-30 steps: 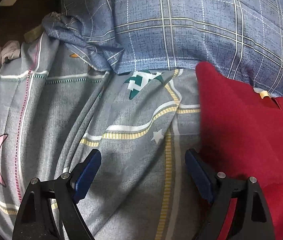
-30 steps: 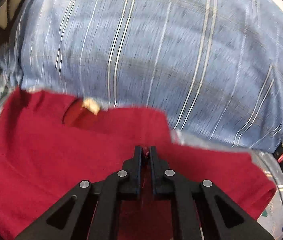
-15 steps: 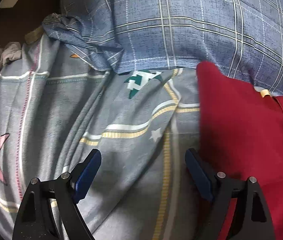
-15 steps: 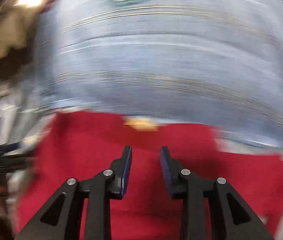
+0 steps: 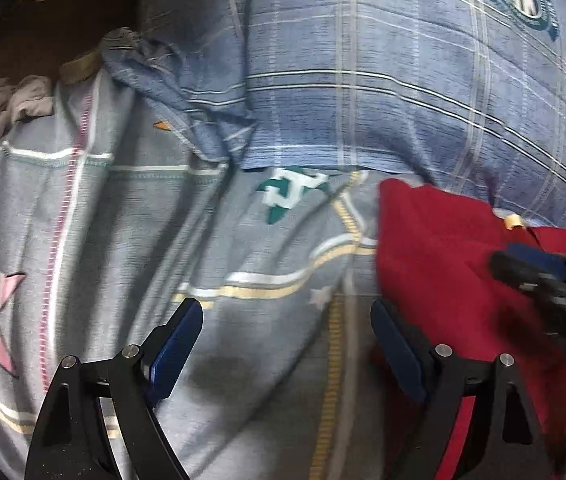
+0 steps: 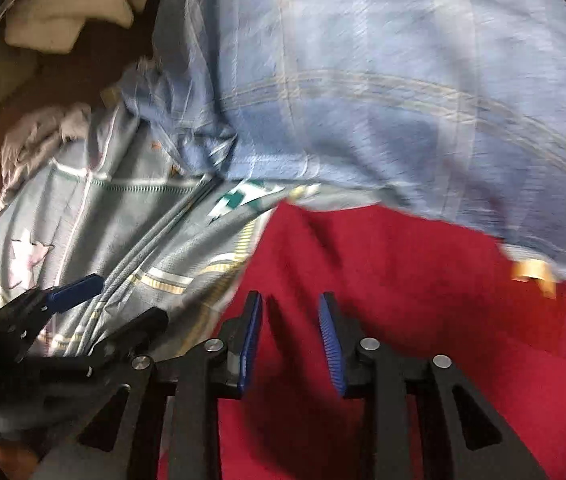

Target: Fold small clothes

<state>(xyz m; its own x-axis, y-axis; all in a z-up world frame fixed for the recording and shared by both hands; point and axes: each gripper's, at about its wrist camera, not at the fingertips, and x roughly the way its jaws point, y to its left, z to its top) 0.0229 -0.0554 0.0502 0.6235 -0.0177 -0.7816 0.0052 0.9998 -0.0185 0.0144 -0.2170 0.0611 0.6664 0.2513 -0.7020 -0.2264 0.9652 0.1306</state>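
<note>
A red garment [image 5: 443, 264] [image 6: 403, 280] lies flat on the patterned grey bedsheet [image 5: 243, 320], its tan neck label [image 6: 533, 274] toward the blue checked pillow. My left gripper [image 5: 287, 344] is open wide over the sheet, its right pad at the garment's left edge, nothing between the pads. My right gripper [image 6: 291, 332] hovers over the garment's left part with its jaws opening and only the flat cloth below them. It also shows in the left wrist view as the right gripper [image 5: 539, 268] coming in from the right. The left gripper [image 6: 75, 292] appears at lower left in the right wrist view.
A large blue checked pillow [image 5: 383, 80] fills the far side. Crumpled grey cloth [image 5: 3, 100] and pale cloth [image 6: 67, 12] lie at the upper left beside dark floor. The sheet is creased to the left of the garment.
My right gripper went from shut to partly open and swept left across the red garment, now beside the left gripper. The left gripper stayed in place, still open.
</note>
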